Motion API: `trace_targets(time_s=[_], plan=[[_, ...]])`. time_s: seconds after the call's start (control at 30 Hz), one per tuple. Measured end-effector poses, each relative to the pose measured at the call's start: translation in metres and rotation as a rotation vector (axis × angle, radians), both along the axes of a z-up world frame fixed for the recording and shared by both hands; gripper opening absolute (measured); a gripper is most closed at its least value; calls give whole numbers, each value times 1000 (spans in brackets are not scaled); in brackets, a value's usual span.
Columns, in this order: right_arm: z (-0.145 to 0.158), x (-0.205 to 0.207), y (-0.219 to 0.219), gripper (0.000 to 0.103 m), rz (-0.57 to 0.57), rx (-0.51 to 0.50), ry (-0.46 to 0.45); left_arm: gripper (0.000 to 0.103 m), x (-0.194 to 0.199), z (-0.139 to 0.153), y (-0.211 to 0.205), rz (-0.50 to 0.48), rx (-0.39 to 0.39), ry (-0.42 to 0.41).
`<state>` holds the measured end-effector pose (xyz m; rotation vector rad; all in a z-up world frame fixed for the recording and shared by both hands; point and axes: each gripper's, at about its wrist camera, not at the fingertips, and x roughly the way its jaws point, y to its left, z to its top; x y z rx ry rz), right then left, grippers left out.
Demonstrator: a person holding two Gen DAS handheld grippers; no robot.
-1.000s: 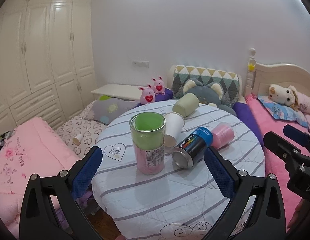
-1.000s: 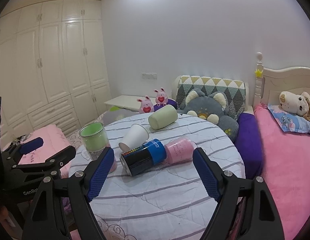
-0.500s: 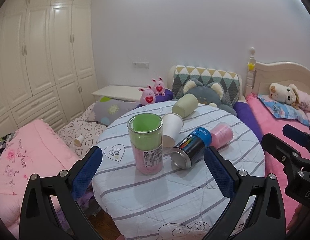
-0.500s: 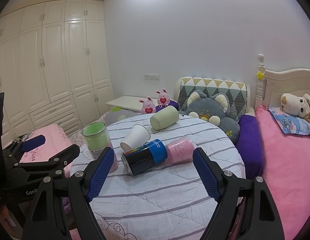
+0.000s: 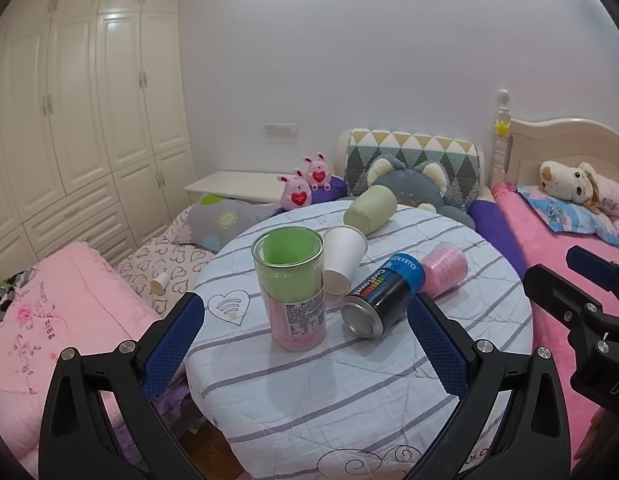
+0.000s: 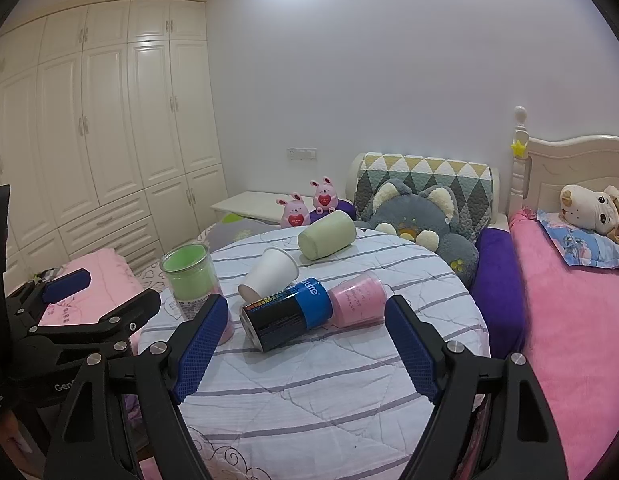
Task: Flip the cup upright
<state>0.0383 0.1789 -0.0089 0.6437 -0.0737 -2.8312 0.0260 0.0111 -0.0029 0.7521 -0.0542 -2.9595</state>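
A: Why do both grippers hang back?
B: The left gripper [image 5: 303, 344] and right gripper [image 6: 305, 344] gape wide, empty; four cups lie toppled on the table [image 6: 329, 392], the dark can [image 6: 287, 314] nearest.
A: And the green cup [image 5: 289, 276]?
B: It stands upright already.

Seen from the left wrist: down the left gripper [image 5: 305, 340], across the near edge of the round table [image 5: 309, 400], toward the far wall and headboard. From the right wrist: the same heading down the right gripper [image 6: 307, 340], set further right and a little farther back. Shared by both: tabletop, green glass cup [image 5: 289, 288] [image 6: 191, 280], toppled can [image 5: 383, 300] [image 6: 287, 316], wardrobe [image 5: 69, 100] [image 6: 89, 120]. Caught at each frame's edge: the other gripper.
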Motion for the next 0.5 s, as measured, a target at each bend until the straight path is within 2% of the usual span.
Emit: trace_targets(time_s=[0.5], plan=[[0, -1, 0, 82, 1, 0, -1, 103, -6, -2, -2, -6, -6, -12]])
